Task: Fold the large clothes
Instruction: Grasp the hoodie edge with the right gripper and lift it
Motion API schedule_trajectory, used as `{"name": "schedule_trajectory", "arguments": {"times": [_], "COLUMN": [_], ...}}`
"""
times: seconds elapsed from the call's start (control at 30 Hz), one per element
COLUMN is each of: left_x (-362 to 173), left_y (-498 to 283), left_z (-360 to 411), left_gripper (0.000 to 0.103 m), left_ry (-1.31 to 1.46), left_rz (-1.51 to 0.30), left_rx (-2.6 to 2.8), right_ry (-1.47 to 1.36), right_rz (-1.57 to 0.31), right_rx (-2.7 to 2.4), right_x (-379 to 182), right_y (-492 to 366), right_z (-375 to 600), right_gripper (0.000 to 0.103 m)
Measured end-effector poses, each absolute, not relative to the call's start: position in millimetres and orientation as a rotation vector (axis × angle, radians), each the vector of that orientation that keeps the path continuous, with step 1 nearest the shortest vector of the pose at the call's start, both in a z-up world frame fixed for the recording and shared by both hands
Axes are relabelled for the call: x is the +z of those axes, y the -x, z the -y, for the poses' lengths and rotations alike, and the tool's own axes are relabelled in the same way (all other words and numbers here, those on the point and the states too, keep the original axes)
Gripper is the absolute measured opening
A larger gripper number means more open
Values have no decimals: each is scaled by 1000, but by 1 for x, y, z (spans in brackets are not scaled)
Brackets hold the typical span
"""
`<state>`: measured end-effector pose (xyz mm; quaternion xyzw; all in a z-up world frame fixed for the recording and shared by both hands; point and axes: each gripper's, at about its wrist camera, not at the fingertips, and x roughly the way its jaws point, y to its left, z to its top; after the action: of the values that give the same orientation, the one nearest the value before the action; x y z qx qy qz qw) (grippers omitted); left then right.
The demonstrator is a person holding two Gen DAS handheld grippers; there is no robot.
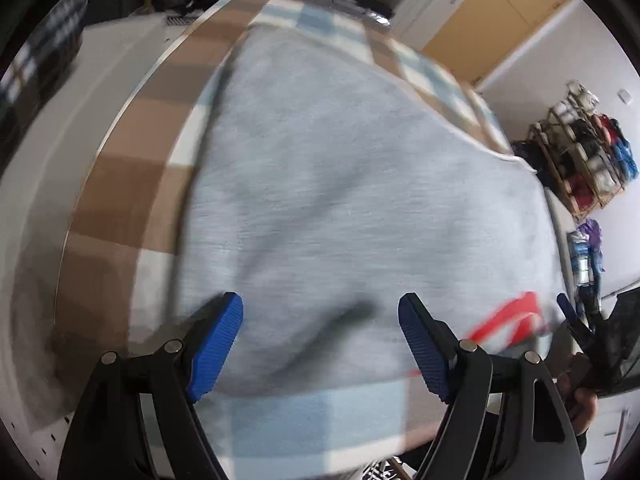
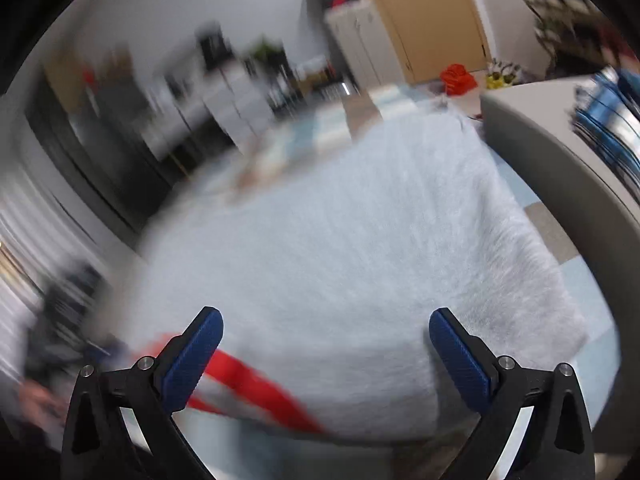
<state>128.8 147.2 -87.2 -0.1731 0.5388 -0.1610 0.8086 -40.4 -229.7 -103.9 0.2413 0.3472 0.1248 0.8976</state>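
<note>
Both views are smeared by motion — the right wrist view worst, so I cannot resolve anything behind the grey garment [image 2: 340,240] there beyond pale cabinets and a tan door. The garment's near edge drops below the frame in both views, and its red marking [image 1: 512,316] is too blurred for me to read.

The garment lies flat on a checked cloth of brown, white and pale blue [image 1: 132,184] that covers the surface. I see the left tool [image 1: 320,344] just above the garment's near edge, fingers spread, nothing between them. The right tool [image 2: 326,356] stands likewise — spread wide over the garment's corner by the red marking, gripping nothing.

Beyond the garment's far edge stand white cabinets [image 1: 424,4] and a tan door [image 1: 492,20]. To the garment's right, a wooden rack of rolled items [image 1: 584,152] leans at the wall.
</note>
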Motion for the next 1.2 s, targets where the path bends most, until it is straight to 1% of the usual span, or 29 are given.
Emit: {"name": "schedule_trajectory", "arguments": {"times": [0.07,0.1,0.17,0.27,0.3,0.37,0.43,0.5,0.6,0.73,0.83,1.0,1.07,1.2], "left_x": [-63,-49,-28,-22,-25,-36,-46,-54,-58,-55,-58,-70,-70,-73], "left_y": [-112,-103,-89,-86,-87,-95,-101,-105,-105,-101,-102,-104,-99,-96], "left_z": [-131,-116,-81,-35,-25,-3,5,7,7,12,13,11,13,24], "left_gripper": [77,77,77,77,77,77,77,77,77,77,77,78,79,85], "left_ry": [325,288,220,128,99,39,50,90,120,88,35,37,19,-73], "left_rz": [-1087,-1062,-1047,-1087,-1102,-1158,-1209,-1244,-1255,-1216,-1167,-1105,-1069,-1013], "left_rx": [-428,-468,-567,-632,-628,-575,-539,-538,-508,-488,-456,-429,-416,-419], "right_ry": [-706,-775,-937,-1089,-1086,-986,-947,-1003,-1041,-1006,-981,-833,-805,-860], "right_rz": [-608,-592,-643,-762,-780,-798,-826,-886,-897,-939,-928,-929,-966,-978], "right_rx": [332,366,393,406,413,413,396,409,409,257,256,157,117,91], "right_x": [-98,-101,-117,-142,-143,-135,-136,-151,-157,-166,-165,-154,-151,-152], "right_y": [61,64,66,62,61,60,63,67,74,76,67,47,28,-4], "right_z": [256,263,278,287,286,280,274,277,285,295,291,279,276,277], "right_gripper": [103,103,103,103,103,103,103,103,103,103,103,103,103,103]}}
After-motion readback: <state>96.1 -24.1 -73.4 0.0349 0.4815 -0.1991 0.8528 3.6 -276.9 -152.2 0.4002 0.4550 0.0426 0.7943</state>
